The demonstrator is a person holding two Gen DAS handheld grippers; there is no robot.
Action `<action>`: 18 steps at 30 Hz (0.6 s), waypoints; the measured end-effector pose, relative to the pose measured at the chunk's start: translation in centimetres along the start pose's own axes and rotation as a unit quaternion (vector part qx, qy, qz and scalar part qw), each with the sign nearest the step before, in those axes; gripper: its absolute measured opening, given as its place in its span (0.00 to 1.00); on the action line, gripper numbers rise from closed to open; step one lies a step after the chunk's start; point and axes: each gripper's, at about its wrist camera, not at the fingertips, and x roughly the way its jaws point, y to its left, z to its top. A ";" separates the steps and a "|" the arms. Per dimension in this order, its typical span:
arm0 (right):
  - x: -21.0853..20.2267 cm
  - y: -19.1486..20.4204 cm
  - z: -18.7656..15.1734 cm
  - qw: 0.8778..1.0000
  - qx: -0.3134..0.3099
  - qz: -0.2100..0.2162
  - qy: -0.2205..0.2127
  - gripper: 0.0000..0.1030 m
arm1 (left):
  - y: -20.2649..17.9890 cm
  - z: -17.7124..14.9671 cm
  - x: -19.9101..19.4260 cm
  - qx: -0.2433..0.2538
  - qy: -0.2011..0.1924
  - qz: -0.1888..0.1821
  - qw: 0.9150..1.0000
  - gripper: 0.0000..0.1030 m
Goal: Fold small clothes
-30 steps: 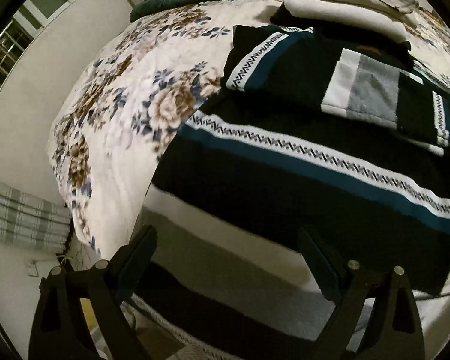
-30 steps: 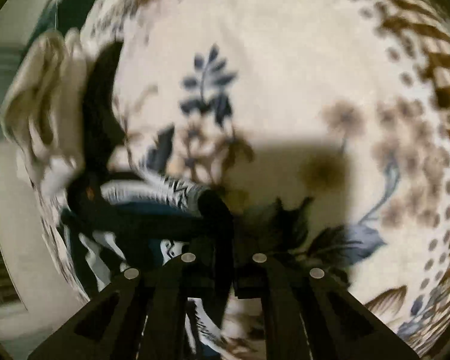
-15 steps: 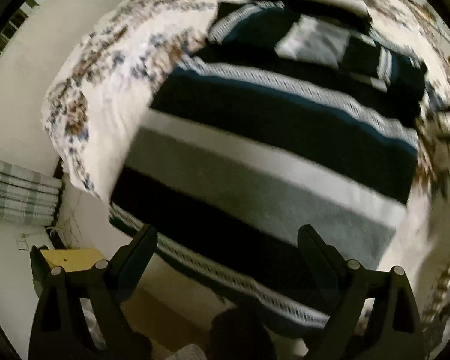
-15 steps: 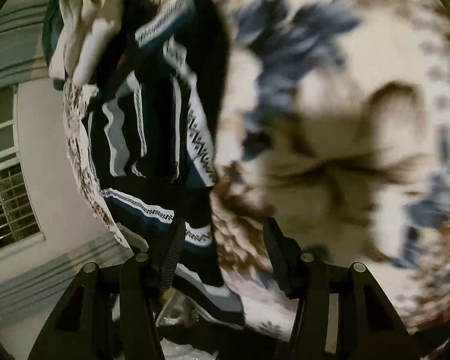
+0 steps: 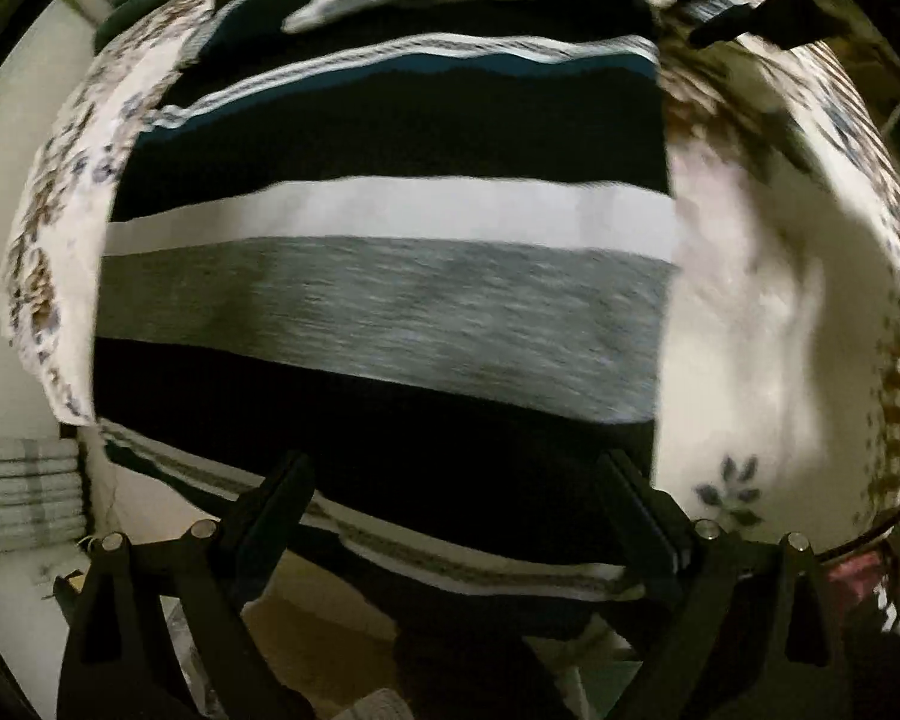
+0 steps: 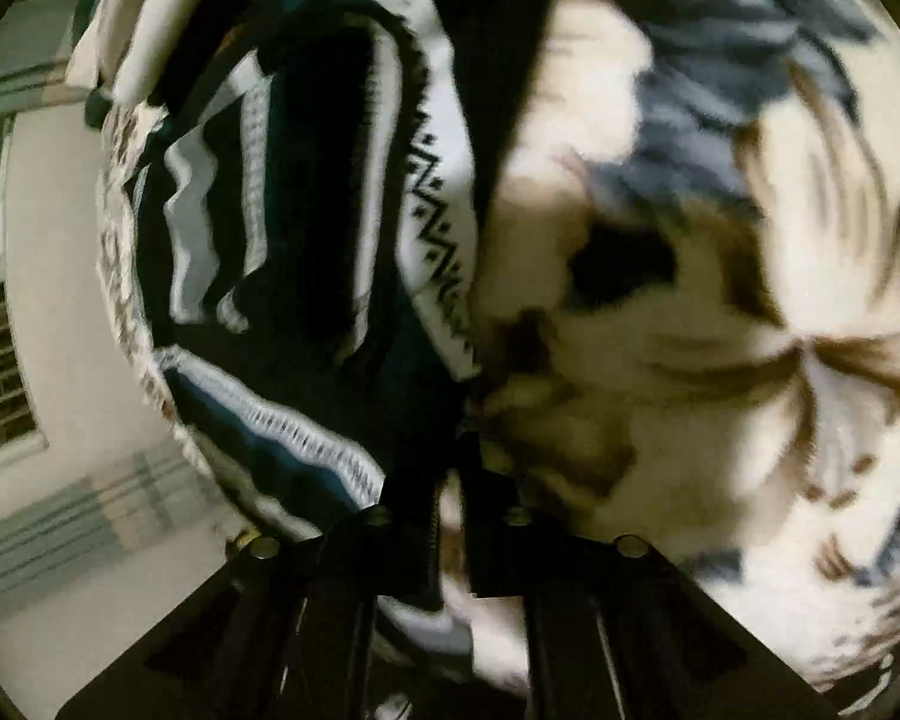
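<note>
Ahead of the spread left gripper (image 5: 450,516): a striped garment (image 5: 384,300) flat on the floral bedcover (image 5: 768,312), its near hem draping over the bed edge.

The right gripper (image 6: 450,480) looks pressed together on the garment's edge, though blur hides the pinch; sleeves seem folded in, body folds left.

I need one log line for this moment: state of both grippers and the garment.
left gripper: open, over hem | right gripper: shut on striped garment edge | garment: flat on floral bedspread | views: blurred
</note>
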 end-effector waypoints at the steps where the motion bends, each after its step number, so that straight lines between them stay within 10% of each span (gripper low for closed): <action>1: -1.2 -0.4 -0.3 1.000 -0.001 -0.001 -0.002 0.49 | -0.6 -0.2 0.3 0.004 0.003 -0.010 1.000 0.93; 8: -5.6 -3.4 0.8 0.999 0.016 0.011 -0.043 0.62 | -4.2 0.0 4.4 0.026 0.019 -0.019 0.999 0.92; 13: -6.2 -4.3 5.5 0.994 0.015 0.073 -0.082 0.68 | -5.6 0.7 5.6 0.045 -0.001 -0.004 0.999 0.48; 15: -5.8 -3.9 7.5 0.991 0.024 0.091 -0.095 0.71 | -5.5 0.7 4.9 0.049 -0.014 0.013 0.999 0.08; 18: -5.2 -3.9 10.1 0.985 0.051 0.122 -0.110 0.73 | -4.3 0.5 3.7 0.026 -0.026 -0.001 0.999 0.08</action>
